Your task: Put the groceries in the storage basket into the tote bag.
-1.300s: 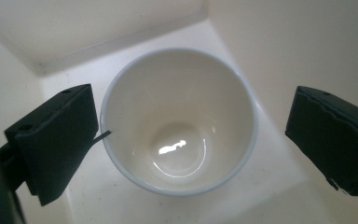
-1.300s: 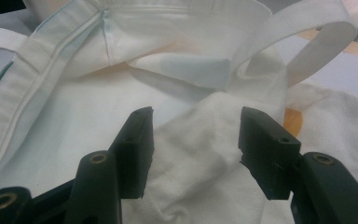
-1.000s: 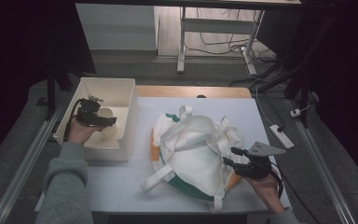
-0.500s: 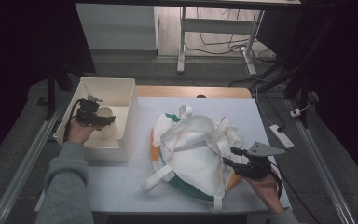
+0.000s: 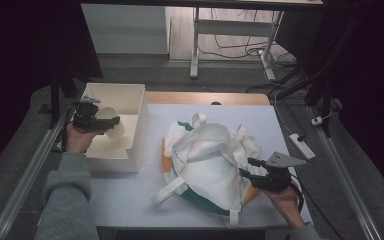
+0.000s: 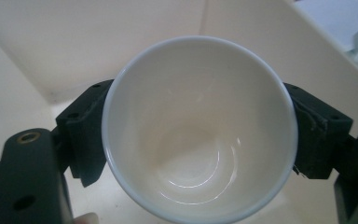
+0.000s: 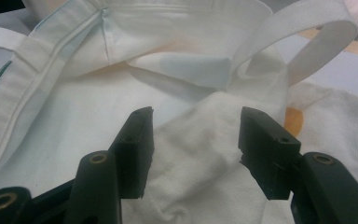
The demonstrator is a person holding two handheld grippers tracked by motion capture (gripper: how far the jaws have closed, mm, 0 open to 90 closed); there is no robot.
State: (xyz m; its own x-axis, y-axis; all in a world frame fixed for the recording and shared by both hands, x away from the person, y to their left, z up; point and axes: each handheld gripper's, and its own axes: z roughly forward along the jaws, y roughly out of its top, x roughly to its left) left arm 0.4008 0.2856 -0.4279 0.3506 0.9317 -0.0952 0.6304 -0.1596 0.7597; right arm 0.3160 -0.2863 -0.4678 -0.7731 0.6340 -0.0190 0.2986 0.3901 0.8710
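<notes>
A white cup [image 5: 114,129] hangs over the cream box [image 5: 139,125] at the table's left, with my left gripper [image 5: 111,120] shut on it. In the left gripper view the cup [image 6: 196,88] faces the camera mouth-on, and both pads of the left gripper [image 6: 204,133] press its sides; the jaws have just closed a little onto it. A white cloth bag [image 5: 205,160] with green trim lies crumpled mid-table. At its right side my right gripper [image 5: 245,167] grips it. In the right gripper view a bunched fold of the bag [image 7: 74,116] fills the right gripper [image 7: 193,140].
The bag's loose straps [image 5: 167,187] trail toward the front edge of the white mat [image 5: 125,200]. A white power strip [image 5: 302,146] lies on the floor beyond the table's right edge. A metal rail [image 5: 30,170] runs along the left side.
My left hand has lifted the cup higher above the box floor. The right gripper and the bag have stayed where they were.
</notes>
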